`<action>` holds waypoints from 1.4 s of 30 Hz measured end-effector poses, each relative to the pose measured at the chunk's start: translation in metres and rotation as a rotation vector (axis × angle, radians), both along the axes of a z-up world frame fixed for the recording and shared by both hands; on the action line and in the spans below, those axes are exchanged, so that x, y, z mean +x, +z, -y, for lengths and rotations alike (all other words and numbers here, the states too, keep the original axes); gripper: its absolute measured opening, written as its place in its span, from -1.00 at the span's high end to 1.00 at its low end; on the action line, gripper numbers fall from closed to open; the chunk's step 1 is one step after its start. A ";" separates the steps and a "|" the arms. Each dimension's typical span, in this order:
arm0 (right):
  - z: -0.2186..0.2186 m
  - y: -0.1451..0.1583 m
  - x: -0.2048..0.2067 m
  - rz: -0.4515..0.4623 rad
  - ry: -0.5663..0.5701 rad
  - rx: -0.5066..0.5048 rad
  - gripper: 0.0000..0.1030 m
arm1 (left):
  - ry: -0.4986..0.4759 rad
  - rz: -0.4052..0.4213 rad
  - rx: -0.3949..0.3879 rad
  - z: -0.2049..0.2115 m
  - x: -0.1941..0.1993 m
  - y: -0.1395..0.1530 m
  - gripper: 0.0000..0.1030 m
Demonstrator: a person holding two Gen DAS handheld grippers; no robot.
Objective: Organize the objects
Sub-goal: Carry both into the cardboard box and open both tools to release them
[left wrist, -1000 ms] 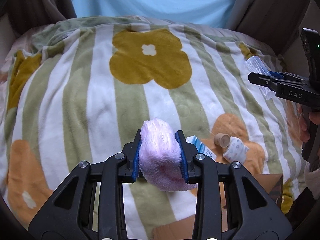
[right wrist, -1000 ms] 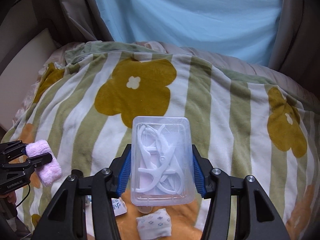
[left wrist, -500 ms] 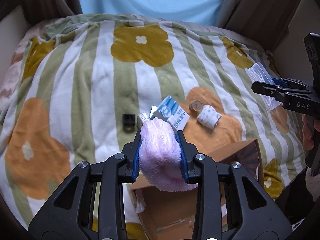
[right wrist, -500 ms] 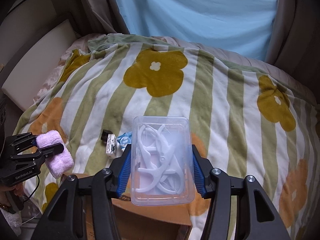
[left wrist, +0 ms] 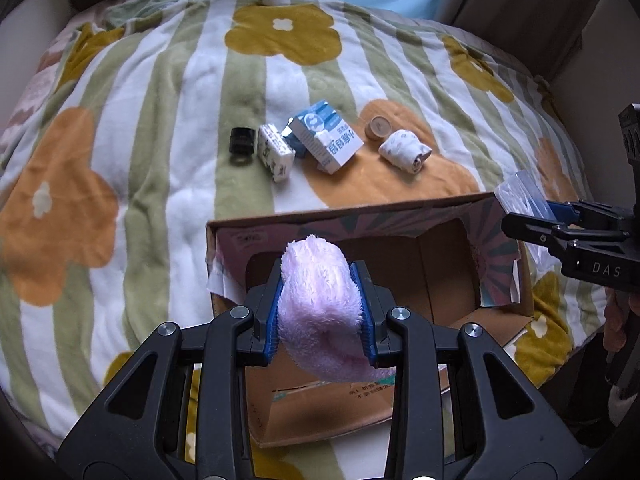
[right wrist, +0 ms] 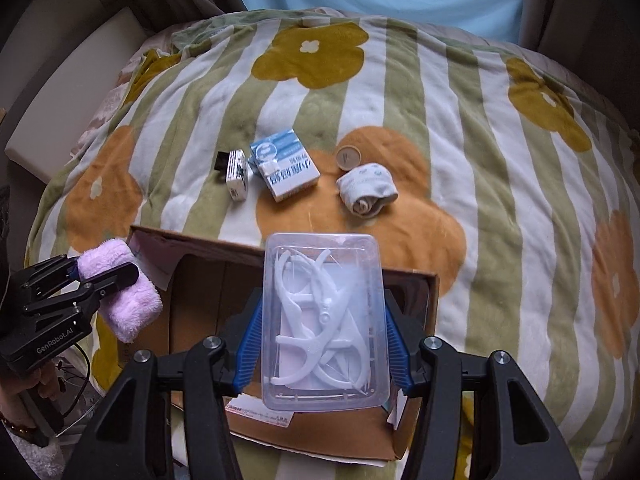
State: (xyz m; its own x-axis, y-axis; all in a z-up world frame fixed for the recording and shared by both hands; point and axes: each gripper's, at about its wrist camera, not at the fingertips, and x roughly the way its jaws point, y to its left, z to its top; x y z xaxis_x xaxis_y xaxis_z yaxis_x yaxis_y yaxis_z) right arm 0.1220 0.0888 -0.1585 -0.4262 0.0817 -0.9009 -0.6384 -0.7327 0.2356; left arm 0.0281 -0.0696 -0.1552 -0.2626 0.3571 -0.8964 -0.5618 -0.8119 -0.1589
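Observation:
My left gripper [left wrist: 320, 312] is shut on a fluffy pink rolled towel [left wrist: 318, 312], held above the open cardboard box [left wrist: 440, 276]. In the right wrist view that towel [right wrist: 128, 304] and the left gripper [right wrist: 100, 276] hang over the box's left edge. A clear plastic box of white floss picks [right wrist: 322, 320] sits clamped in my right gripper [right wrist: 322, 340], over the cardboard box [right wrist: 208, 280]. From the left wrist view the right gripper [left wrist: 536, 220] shows at the right edge with the clear box [left wrist: 522, 196] in its jaws.
Beyond the box, on the striped flower blanket [right wrist: 500, 160], lie a black clip [left wrist: 242, 144], a small white patterned pack [left wrist: 276, 152], a blue-white carton [right wrist: 284, 170], a round beige lid [right wrist: 348, 157] and a rolled white sock [right wrist: 366, 192]. A hand [right wrist: 20, 412] holds the left gripper.
Both grippers have drawn back toward the near edge of the bed and tipped downward, each keeping its load. The cardboard box and the row of small items have come fully into view.

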 end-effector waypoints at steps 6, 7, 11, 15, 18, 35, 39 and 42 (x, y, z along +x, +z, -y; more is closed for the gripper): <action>0.015 -0.049 0.010 0.014 -0.052 -0.029 0.03 | 0.044 0.031 -0.008 0.002 0.011 -0.041 0.45; 0.016 -0.055 0.011 0.012 -0.065 -0.033 0.03 | 0.041 0.035 -0.011 0.001 0.012 -0.046 0.45; 0.018 -0.070 0.012 0.036 -0.083 -0.028 0.03 | 0.034 0.034 -0.013 -0.002 0.014 -0.052 0.45; 0.019 -0.069 0.012 0.033 -0.088 -0.028 0.03 | 0.005 0.027 -0.014 -0.003 0.014 -0.049 0.45; 0.018 -0.067 0.012 0.029 -0.096 -0.033 0.03 | -0.003 0.014 -0.021 -0.003 0.014 -0.043 0.45; 0.012 -0.065 0.015 -0.013 -0.133 -0.214 -0.77 | -0.022 0.000 -0.028 -0.006 0.018 -0.022 -1.00; 0.015 -0.062 0.019 0.002 -0.120 -0.215 -0.86 | -0.041 0.004 -0.029 0.001 0.024 -0.027 -1.00; 0.018 -0.058 0.020 0.021 -0.094 -0.189 -0.86 | -0.037 0.009 -0.031 0.004 0.026 -0.028 -1.00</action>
